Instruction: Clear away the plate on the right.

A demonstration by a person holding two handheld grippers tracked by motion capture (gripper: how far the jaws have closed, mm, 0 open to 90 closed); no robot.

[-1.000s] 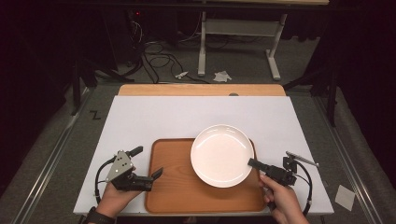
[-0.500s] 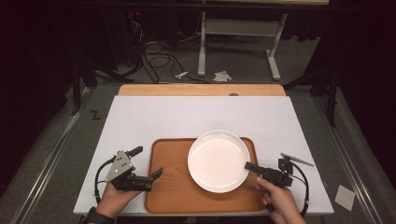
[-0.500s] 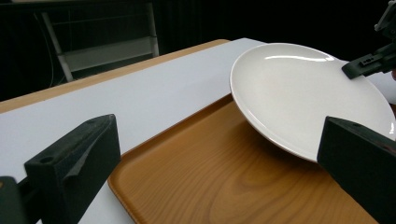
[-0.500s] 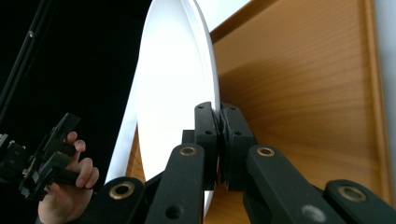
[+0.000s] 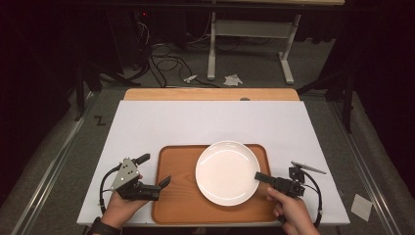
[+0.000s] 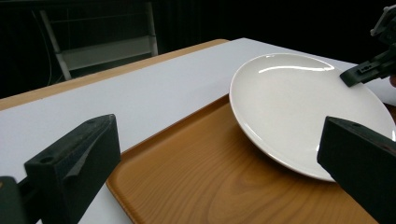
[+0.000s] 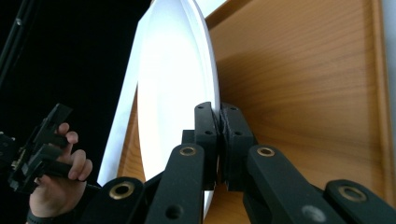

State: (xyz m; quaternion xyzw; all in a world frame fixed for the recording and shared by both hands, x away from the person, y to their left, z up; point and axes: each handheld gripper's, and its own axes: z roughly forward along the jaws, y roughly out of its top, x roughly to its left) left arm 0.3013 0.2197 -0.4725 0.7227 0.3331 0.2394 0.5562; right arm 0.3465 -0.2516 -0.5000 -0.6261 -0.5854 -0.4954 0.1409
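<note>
1. Jaws of the right gripper [image 5: 263,177] pinch the near right rim of the plate [image 5: 227,172]; the right gripper view shows them pressed on it.
2. Left gripper [image 5: 155,171] jaws are spread at the tray's [image 5: 176,196] left edge, holding nothing.
3. Plate sits over the tray's right half, near the bench's [image 5: 210,122] front edge.

No legible text, label, brand, number or sign was found on any surface in the three views; no marking could be read on either tool.
</note>
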